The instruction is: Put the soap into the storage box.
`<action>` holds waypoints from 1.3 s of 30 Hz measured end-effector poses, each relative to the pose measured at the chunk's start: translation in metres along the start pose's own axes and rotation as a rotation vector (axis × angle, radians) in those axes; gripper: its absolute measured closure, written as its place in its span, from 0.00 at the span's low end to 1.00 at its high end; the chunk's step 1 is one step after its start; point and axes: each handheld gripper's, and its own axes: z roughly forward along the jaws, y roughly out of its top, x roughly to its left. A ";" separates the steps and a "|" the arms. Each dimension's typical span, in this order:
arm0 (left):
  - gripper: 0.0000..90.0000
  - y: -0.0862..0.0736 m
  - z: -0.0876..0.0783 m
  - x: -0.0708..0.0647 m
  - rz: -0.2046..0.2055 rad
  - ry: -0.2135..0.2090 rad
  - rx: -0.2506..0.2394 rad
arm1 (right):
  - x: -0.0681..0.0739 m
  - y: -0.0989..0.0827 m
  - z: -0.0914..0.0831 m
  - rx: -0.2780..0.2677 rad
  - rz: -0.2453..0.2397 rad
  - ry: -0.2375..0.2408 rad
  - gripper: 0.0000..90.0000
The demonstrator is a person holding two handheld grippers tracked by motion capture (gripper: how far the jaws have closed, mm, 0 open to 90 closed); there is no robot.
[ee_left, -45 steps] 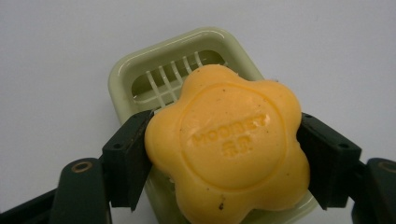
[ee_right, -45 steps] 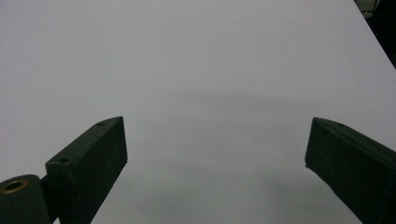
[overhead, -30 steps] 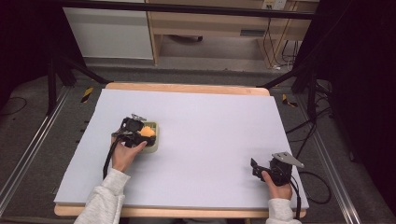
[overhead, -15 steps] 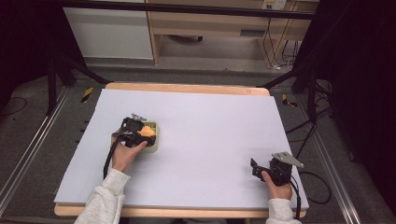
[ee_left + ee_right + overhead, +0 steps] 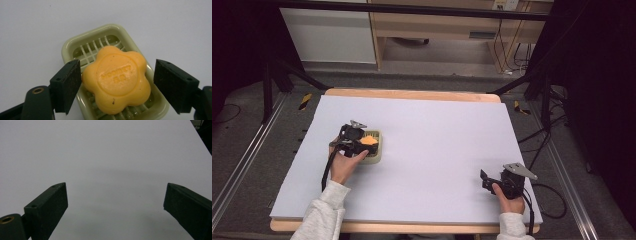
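Orange flower-shaped soap lay in pale green slatted soap dish on left part of white counter. Left hand-held gripper hovered over dish, jaws spread, one on each side of soap; left jaw seemed touching soap edge, right jaw apart from it. Right hand-held gripper spread wide over bare counter near front right corner, well apart from dish.

Embossed on the orange flower-shaped soap: roughly "MOOMETT" (letters soft, uncertain), two unclear characters beneath
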 end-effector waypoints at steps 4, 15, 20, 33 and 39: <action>0.24 0.002 -0.008 -0.001 -0.011 -0.004 -0.038 | 0.000 0.000 0.000 -0.002 0.001 0.000 0.06; 0.26 -0.006 -0.028 -0.011 0.009 -0.026 -0.109 | 0.000 -0.001 -0.001 -0.008 0.010 -0.006 0.06; 0.28 -0.015 -0.037 -0.013 0.018 -0.038 -0.134 | 0.000 -0.001 -0.002 -0.009 0.014 -0.006 0.06; 0.29 -0.045 -0.054 -0.006 -0.006 -0.068 -0.184 | -0.001 -0.001 -0.002 -0.013 0.021 -0.010 0.06; 0.25 -0.065 -0.061 0.004 -0.013 -0.050 -0.202 | -0.001 -0.001 -0.002 -0.012 0.020 -0.011 0.06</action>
